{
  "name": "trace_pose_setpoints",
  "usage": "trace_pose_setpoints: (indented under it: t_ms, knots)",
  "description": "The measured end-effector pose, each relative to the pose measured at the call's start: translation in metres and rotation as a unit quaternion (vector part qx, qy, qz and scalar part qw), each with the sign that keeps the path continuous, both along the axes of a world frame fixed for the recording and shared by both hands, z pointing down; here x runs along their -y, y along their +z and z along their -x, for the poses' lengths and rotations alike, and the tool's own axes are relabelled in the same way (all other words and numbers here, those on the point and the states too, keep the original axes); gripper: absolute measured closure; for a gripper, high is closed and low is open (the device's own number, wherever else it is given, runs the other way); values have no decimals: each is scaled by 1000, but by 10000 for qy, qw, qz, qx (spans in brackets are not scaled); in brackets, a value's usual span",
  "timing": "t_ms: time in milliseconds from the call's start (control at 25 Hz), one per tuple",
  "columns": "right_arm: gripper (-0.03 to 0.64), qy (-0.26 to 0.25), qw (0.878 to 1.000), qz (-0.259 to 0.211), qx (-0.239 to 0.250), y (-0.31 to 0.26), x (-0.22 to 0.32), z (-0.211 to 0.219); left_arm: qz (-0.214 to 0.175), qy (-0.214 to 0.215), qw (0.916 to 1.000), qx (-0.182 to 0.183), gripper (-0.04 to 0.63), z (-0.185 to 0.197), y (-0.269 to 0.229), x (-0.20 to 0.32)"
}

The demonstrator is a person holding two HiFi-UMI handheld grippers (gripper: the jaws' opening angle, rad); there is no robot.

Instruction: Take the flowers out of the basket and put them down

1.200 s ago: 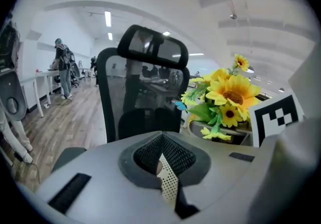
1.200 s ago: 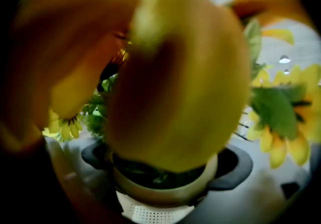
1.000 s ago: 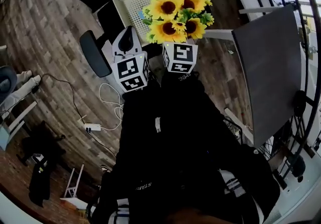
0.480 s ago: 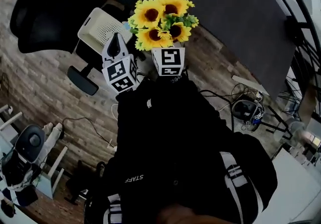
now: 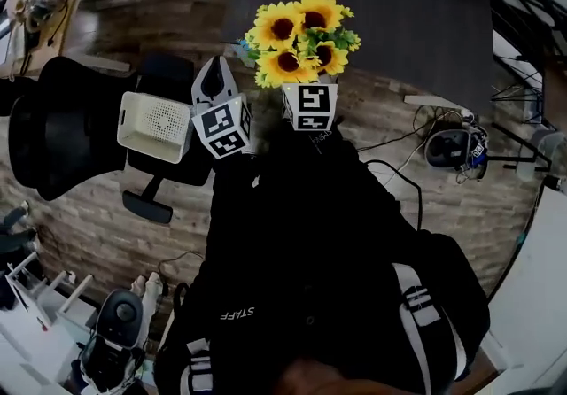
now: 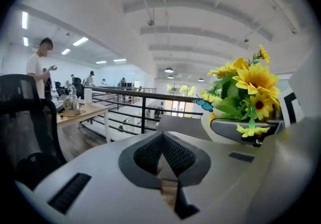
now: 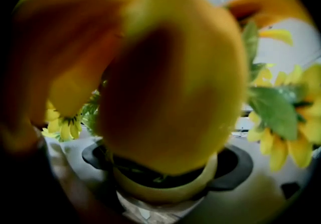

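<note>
R gripper (image 7: 165,170) clamped on pot (image 7: 150,192) of flowers (image 5: 297,30), L gripper (image 6: 161,140) closed, empty

wear: black jacket (image 5: 301,234), white lettering, white-striped bands | left tool (image 6: 163,140): pale grey shell, dark ribbed pads, left cube (image 5: 221,126) of black-and-white square markers | right tool (image 7: 165,161): grey shell, dark pads, right cube (image 5: 310,107) alike

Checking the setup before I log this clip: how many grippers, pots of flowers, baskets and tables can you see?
Grippers: 2 (left gripper, shut on nothing; right gripper, shut on the pot)
Pot of sunflowers: 1
White basket: 1
Dark table: 1
Total: 5
</note>
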State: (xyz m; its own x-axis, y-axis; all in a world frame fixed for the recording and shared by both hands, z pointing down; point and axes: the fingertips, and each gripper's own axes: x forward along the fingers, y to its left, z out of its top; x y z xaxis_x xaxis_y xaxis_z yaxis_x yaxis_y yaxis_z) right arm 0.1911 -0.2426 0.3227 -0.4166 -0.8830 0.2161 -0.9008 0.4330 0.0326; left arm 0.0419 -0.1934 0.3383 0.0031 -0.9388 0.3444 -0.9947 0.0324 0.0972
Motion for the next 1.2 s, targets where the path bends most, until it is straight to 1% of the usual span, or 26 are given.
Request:
trace_pose_setpoints:
  t_ms: [80,120,240,320,440,520,760,920,1080,1200]
  knots:
    - [91,241,9997,17,-3,3,18,-33,-24,291,9996,-9,594,-34,1,25]
    - [91,341,9994,34,-13,6,24,-40,-31,426,9991,-29,594,-43,4,34]
    - [91,565,9984,77,-64,17,30,-43,11,778,9970,-63,594,-54,17,48]
    - [92,691,9975,125,-111,25,40,-56,45,949,9955,-64,595,-71,24,61]
    - [91,939,9953,219,-107,39,66,-109,118,1171,9930,-39,595,-124,36,92]
    - [91,1091,9936,279,-83,52,79,-136,197,1292,9914,-22,595,-148,48,107]
    - [92,1365,9891,544,-114,102,94,-169,450,1545,9870,56,594,-175,93,132]
    - [91,1459,9864,747,-152,141,97,-186,725,1650,9836,104,594,-190,126,139]
    - [91,1525,9830,1017,-130,182,99,-190,886,1746,9806,126,594,-195,154,141]
    - [91,1510,9818,1142,-151,206,104,-185,990,1739,9797,151,594,-191,170,144]
